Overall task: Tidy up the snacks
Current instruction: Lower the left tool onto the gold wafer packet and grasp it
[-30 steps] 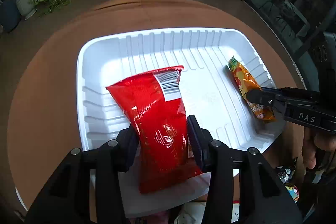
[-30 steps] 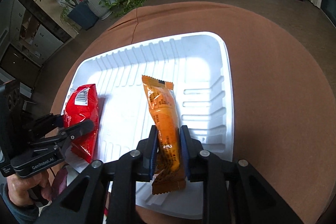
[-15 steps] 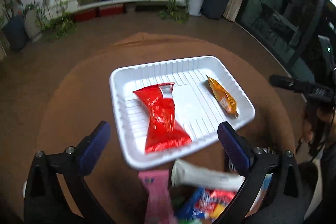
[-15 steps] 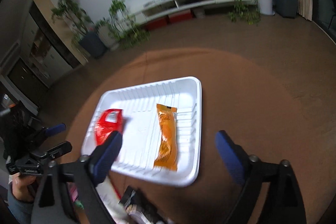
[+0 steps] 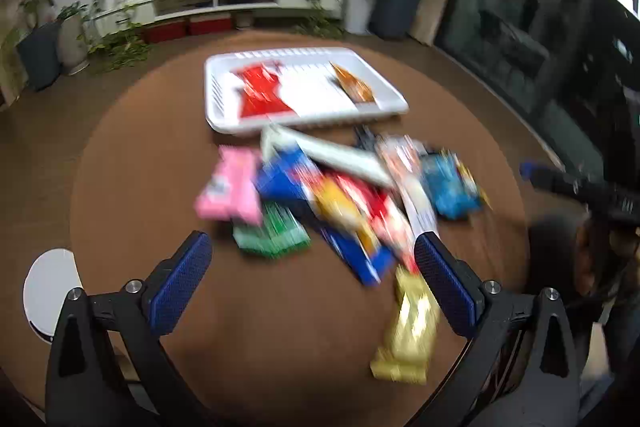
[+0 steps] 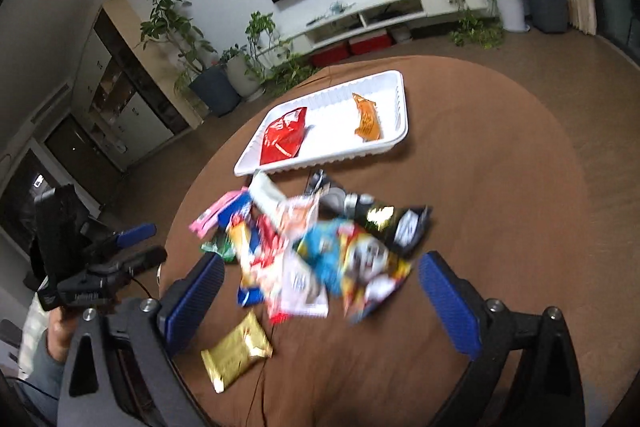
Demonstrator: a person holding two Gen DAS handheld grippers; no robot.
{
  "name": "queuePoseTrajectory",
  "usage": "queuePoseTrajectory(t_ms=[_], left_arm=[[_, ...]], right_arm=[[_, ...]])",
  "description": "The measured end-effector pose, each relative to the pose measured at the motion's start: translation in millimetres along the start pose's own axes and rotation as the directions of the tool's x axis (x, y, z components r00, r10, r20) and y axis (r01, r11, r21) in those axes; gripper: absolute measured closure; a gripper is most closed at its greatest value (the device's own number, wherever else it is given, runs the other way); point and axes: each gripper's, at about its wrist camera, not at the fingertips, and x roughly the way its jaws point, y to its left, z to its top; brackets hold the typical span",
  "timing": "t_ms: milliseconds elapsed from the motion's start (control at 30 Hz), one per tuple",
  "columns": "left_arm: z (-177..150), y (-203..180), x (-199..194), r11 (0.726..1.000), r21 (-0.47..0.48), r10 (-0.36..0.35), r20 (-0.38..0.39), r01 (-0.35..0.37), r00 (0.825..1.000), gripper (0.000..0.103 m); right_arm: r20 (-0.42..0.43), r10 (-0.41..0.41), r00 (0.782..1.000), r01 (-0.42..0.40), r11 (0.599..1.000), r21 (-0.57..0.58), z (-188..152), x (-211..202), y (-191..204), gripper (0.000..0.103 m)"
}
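Both hand-held grippers have just been opening and now stand spread wide with nothing between their jaws: the left hand-held gripper point(image 5: 312, 267) and the right hand-held gripper point(image 6: 320, 283). The white tray point(image 6: 394, 143) lies near the far edge of the round brown surface point(image 6: 500, 187). It holds a red bag point(image 6: 282, 137) and an orange packet point(image 6: 366, 123). A loose pile of snacks point(image 6: 320, 255) lies just beside the tray's near rim, and a gold packet point(image 6: 236, 351) lies nearest the grippers.

surface: round brown table point(image 6: 500, 155) | on it: white tray point(image 6: 394, 143), snack pile point(image 6: 320, 251), gold packet point(image 6: 236, 351)
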Motion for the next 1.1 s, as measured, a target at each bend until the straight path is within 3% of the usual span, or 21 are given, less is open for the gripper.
queuePoseTrajectory(t_ms=[167, 300, 600, 667, 733, 800, 1000, 1100], left_arm=[[-35, -37, 14, 0.997, 0.078, 0.031, -0.065, -0.026, 0.997, 0.000], [-50, -59, 26, 0.996, 0.091, -0.006, -0.094, 0.015, 0.996, 0.001], [-51, -79, 42, 0.986, 0.166, 0.014, -0.146, 0.010, 0.989, 0.002], [-51, -78, 47, 0.985, 0.174, 0.016, -0.162, 0.012, 0.987, 0.012], [-52, -76, 52, 0.986, 0.166, 0.009, -0.188, 0.023, 0.982, 0.039], [-52, -72, 56, 0.988, 0.144, -0.017, -0.208, 0.047, 0.978, 0.050], [-56, -76, 68, 0.982, 0.176, -0.021, -0.267, 0.070, 0.963, 0.051], [-57, -77, 69, 0.978, 0.197, -0.011, -0.264, 0.065, 0.965, 0.052]], right_arm=[[-0.010, -0.009, 1.000, 0.009, 1.000, 0.028, -29, 0, 14, 0.004], [-0.031, -0.031, 0.999, 0.032, 0.999, 0.019, -45, 5, 20, 0.009], [-0.078, -0.056, 0.995, 0.058, 0.998, 0.017, -55, 9, 16, 0.013], [-0.077, -0.056, 0.996, 0.056, 0.998, 0.008, -56, 9, 18, 0.013], [-0.079, -0.056, 0.995, 0.057, 0.998, 0.005, -56, 9, 18, 0.013], [-0.079, -0.058, 0.995, 0.059, 0.998, 0.008, -56, 9, 18, 0.013], [-0.092, -0.058, 0.994, 0.058, 0.998, -0.001, -54, 12, 20, 0.013], [-0.100, -0.065, 0.993, 0.062, 0.998, -0.032, -49, 15, 21, 0.013]])
